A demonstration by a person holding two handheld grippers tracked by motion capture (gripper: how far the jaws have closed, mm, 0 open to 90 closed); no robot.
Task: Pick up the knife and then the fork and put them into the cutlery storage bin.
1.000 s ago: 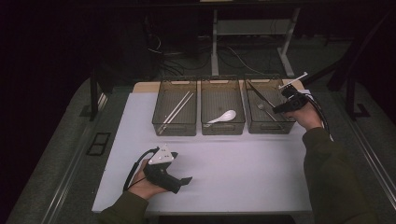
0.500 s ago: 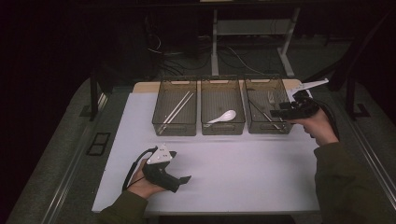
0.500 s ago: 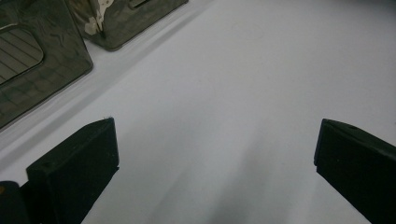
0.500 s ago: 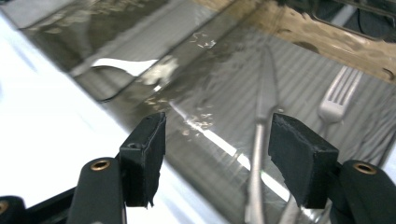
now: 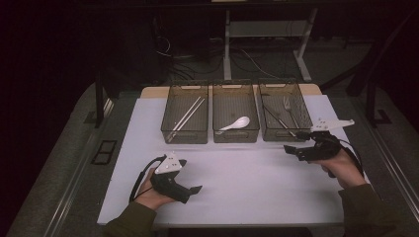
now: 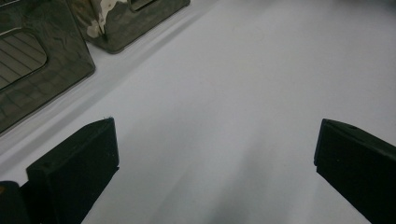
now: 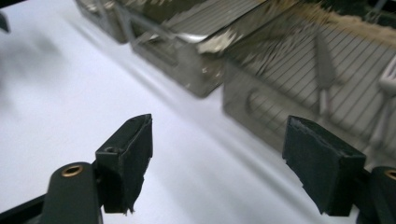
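The right gripper (image 5: 291,149) hangs just in front of the near wall of the right-hand smoked, see-through plastic bin (image 5: 285,136), low over the white table sheet (image 5: 247,177); its jaws have just been opening and now stand wide apart, with nothing between them; in the right gripper view the two black pads (image 7: 130,158) frame only bare sheet and the bin's wall.

Inside that bin lie a metal fork (image 5: 288,108) and a dark, slim utensil (image 5: 276,121) beside it; both have their long axis running from the near wall toward the far wall, a little slanted; so these things lie just behind and slightly left of the gripper's tips, across the bin's wall; the tips themselves point leftward along the front of the bins, not into them.

The left gripper (image 5: 195,188) rests low over the near part of the sheet, well apart from all three bins; its jaws are also spread wide and empty, as the left gripper view shows.

Judging from this, the right hand is by far the nearer one to the fork's bin; the middle bin with the white ceramic spoon (image 5: 236,123) and the left bin with the pale chopsticks (image 5: 187,117) lie between the two hands.
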